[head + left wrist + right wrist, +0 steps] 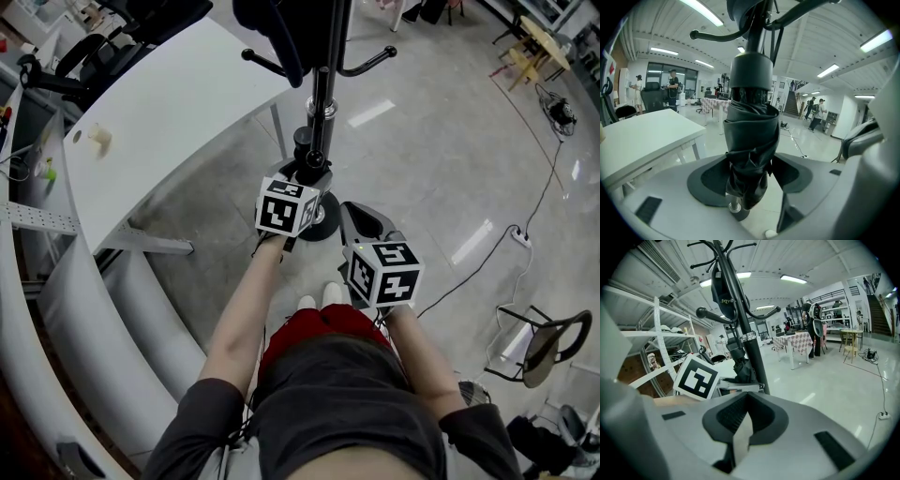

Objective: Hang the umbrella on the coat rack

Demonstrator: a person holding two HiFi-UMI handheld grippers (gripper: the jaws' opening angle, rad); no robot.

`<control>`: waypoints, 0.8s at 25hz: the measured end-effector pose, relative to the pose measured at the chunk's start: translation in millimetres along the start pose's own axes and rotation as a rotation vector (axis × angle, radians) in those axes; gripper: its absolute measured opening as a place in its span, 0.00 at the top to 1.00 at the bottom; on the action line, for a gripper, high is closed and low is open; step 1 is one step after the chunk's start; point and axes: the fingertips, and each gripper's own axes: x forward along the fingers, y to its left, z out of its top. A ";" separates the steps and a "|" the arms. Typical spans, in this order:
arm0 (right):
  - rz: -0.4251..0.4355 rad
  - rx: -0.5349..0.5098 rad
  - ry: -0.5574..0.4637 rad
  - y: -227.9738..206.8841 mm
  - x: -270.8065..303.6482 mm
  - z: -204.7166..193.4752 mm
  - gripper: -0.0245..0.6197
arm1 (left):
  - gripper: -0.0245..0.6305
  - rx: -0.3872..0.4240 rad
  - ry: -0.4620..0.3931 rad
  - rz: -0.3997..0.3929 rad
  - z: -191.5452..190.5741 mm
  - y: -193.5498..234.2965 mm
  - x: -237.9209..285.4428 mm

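Umbrella (750,154): crumpled black fabric roll beside glossy coat rack pole (753,357).

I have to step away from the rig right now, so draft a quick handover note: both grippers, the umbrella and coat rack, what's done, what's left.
Left gripper: open, jaws either side of the folded umbrella, not clamping it.
Right gripper: shut, empty, beside the left.
Umbrella: upright beside the coat rack pole, its cord running up toward the hooks; it seems to hang on its own, though the loop is not clearly seen.
Done: apparently hung.
To do: draw the left gripper back and check it stays.
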 end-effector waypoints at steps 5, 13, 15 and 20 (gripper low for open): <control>0.001 -0.006 -0.005 3.4 -2.0 1.2 0.93 | 0.54 -0.002 -0.027 0.023 3.6 5.0 -14.5; 0.002 -0.014 -0.025 9.3 -7.1 4.1 0.93 | 0.54 -0.064 -0.097 0.040 3.0 10.6 -51.6; 0.002 -0.015 -0.030 11.0 -9.6 4.9 0.93 | 0.55 -0.064 -0.113 0.039 1.5 10.5 -61.9; 0.010 -0.020 -0.044 19.0 -16.2 5.4 0.93 | 0.63 -0.072 -0.130 0.045 -7.0 10.9 -88.1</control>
